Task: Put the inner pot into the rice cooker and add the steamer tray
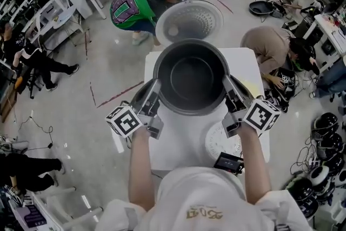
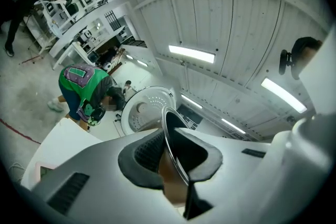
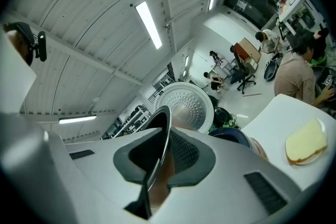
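Observation:
I hold the dark inner pot (image 1: 190, 76) level in the air over the white table (image 1: 178, 143), gripped by its rim on both sides. My left gripper (image 1: 153, 99) is shut on the left rim, and the thin metal rim (image 2: 173, 144) runs between its pads. My right gripper (image 1: 231, 96) is shut on the right rim (image 3: 160, 149). Beyond the pot stands the rice cooker's open lid (image 1: 190, 21), white and perforated; it also shows in both gripper views (image 2: 143, 112) (image 3: 186, 104). The dark cooker body (image 3: 231, 137) is mostly hidden behind the pot. The white round steamer tray (image 1: 218, 142) lies on the table near my right arm.
A yellow sponge (image 3: 306, 142) lies at the table's right side. A small black device (image 1: 228, 162) sits at the near edge. One person in green (image 1: 138, 0) bends behind the table; another (image 1: 273, 48) crouches to the right. Other cookers (image 1: 324, 143) crowd the floor at right.

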{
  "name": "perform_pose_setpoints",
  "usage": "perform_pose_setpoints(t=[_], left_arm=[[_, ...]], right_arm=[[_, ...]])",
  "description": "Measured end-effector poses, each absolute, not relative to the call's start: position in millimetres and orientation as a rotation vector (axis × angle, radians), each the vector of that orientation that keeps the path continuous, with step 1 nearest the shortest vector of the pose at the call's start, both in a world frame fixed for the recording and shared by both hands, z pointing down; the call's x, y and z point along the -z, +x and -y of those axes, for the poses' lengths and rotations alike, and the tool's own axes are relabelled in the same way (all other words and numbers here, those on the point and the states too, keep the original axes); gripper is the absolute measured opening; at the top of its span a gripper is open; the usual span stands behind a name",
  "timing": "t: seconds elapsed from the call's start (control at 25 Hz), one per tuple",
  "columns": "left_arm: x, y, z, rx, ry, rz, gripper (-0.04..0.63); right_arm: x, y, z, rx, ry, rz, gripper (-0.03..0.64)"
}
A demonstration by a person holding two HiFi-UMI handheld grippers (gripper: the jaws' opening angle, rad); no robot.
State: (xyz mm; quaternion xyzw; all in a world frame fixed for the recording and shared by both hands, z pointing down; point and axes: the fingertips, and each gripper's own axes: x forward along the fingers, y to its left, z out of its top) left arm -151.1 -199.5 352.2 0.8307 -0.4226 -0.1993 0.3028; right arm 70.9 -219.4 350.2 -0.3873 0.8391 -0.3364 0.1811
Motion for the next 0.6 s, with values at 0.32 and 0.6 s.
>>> perform_pose_setpoints(t=[0.32, 0.6], left_arm=[[-366.1, -140.7, 230.8, 0.477, 2.188, 1.074, 0.067], [-397.2, -123.6, 250.9, 0.45, 2.151, 1.056, 0.066]], right_arm=[[-362.7, 81.5, 241.9, 0.986, -1.168, -2.341, 0.048], [-398.5, 100.8, 257.3, 1.057, -1.229, -2.308, 0.047]])
